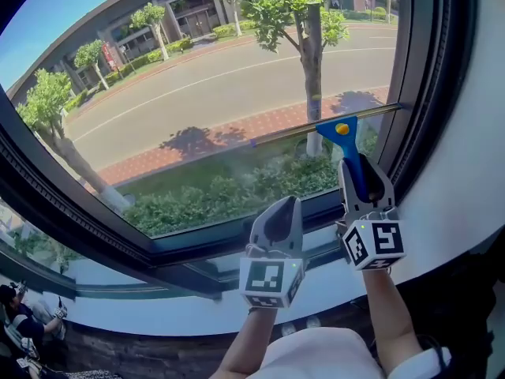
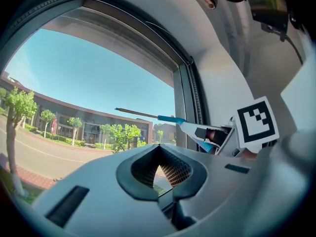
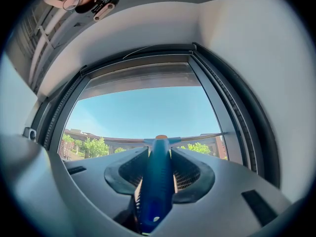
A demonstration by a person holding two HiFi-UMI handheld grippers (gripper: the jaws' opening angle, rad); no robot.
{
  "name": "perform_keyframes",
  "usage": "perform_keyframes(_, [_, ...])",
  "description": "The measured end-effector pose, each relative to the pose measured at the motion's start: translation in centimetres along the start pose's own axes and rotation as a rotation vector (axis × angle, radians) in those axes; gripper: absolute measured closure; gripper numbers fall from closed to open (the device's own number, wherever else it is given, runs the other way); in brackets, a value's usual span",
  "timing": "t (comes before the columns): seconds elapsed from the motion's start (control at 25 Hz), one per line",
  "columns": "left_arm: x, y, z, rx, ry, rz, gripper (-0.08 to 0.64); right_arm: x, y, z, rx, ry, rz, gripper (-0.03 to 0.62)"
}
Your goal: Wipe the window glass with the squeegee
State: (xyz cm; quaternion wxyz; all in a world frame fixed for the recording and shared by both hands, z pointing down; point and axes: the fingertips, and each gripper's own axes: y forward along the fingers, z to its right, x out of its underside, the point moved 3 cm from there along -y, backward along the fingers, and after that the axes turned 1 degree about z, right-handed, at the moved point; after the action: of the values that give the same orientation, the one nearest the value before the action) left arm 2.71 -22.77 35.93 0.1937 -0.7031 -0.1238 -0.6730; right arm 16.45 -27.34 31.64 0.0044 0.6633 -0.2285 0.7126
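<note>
The blue squeegee [image 1: 339,130] rests its long thin blade [image 1: 276,135] against the window glass [image 1: 197,93], low on the right side of the pane. My right gripper [image 1: 357,172] is shut on its blue handle [image 3: 157,181], which runs up between the jaws in the right gripper view to the blade [image 3: 197,137]. My left gripper [image 1: 289,202] hangs just left of it, lower, with its jaws shut on nothing and pointing at the lower glass. The left gripper view shows the left gripper [image 2: 159,146] with the squeegee [image 2: 170,118] up to its right.
A dark window frame [image 1: 430,61] borders the glass on the right, with a white wall [image 1: 473,172] beyond it. The dark lower frame and sill [image 1: 181,247] run below both grippers. Outside are trees, hedges and a road.
</note>
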Motion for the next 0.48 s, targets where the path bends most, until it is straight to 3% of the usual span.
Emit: perform_keyframes(0.48, [2.8, 0.5, -0.4, 0.003, -0.029, -0.051, 0.557, 3.2, -1.0, 0.3, -0.014, -0.005, -0.037, 0.442])
